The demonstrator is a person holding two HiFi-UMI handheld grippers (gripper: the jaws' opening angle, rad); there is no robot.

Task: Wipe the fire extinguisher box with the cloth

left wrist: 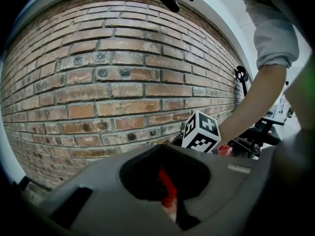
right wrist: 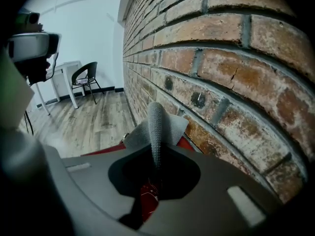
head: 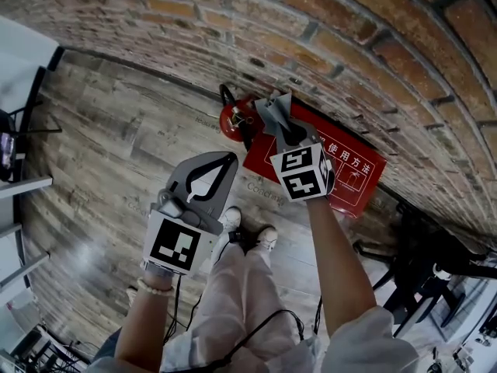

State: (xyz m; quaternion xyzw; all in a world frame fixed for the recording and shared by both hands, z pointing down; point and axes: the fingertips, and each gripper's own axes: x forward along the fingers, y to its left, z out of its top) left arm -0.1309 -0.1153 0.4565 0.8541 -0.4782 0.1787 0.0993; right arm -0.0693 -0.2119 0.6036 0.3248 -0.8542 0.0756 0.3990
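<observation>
Right claw (head: 286,134) clamped on cloth (right wrist: 156,124), fire extinguisher box (head: 349,169) just beneath. Left claw (head: 225,162) closed, empty. Risk: narrow pinch may let cloth slip under wiping drag.

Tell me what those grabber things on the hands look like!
The left gripper and right gripper are grey, with pointed fingers. Each carries a white cube with black square markings. A bead bracelet circles the left wrist; the right sleeve is pale.
</observation>
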